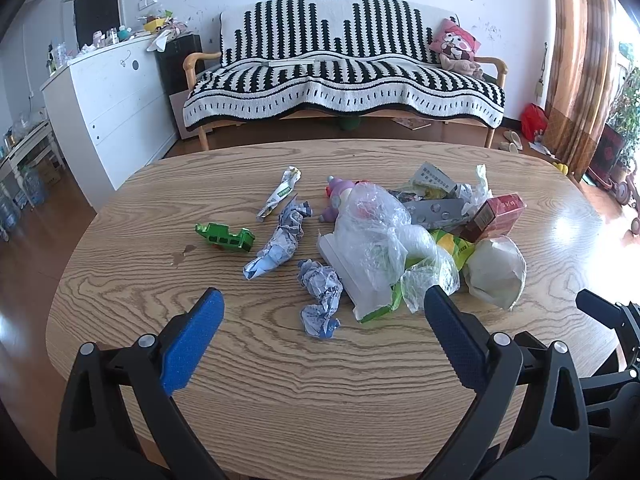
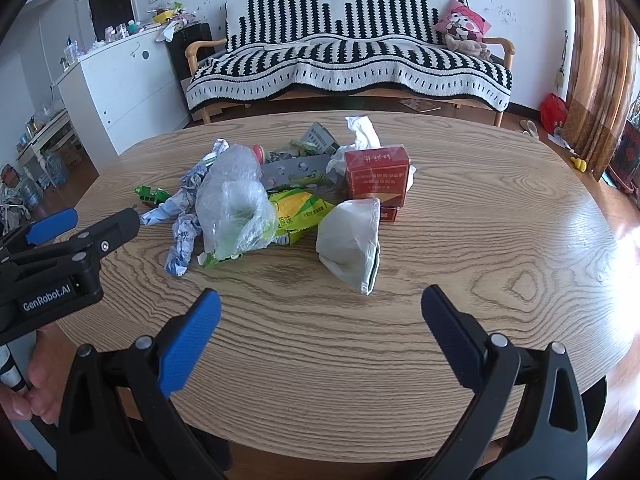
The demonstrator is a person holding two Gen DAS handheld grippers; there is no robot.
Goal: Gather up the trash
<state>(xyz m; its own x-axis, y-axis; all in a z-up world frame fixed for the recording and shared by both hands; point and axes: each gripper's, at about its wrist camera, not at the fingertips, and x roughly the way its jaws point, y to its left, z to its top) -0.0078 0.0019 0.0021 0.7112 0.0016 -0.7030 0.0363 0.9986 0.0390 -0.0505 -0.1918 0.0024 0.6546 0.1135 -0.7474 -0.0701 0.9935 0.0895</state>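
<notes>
A pile of trash lies on the oval wooden table (image 1: 280, 380): a clear plastic bag (image 1: 372, 224), crumpled blue-white paper (image 1: 320, 300), a second crumpled paper (image 1: 280, 240), a rolled wrapper (image 1: 280, 194), a grey-white bag (image 1: 496, 268), a red box (image 1: 496, 212) and a green-yellow packet (image 1: 456, 246). My left gripper (image 1: 322, 304) is open and empty, just short of the crumpled paper. My right gripper (image 2: 320, 308) is open and empty, near the grey-white bag (image 2: 352, 240). The plastic bag (image 2: 236, 204), red box (image 2: 378, 180) and packet (image 2: 300, 210) show there too.
A green toy truck (image 1: 226, 236) and a pink-purple toy (image 1: 338, 196) sit among the trash. The left gripper's body (image 2: 60, 248) shows at the left of the right wrist view. A striped sofa (image 1: 340, 72) and a white cabinet (image 1: 116, 100) stand beyond the table.
</notes>
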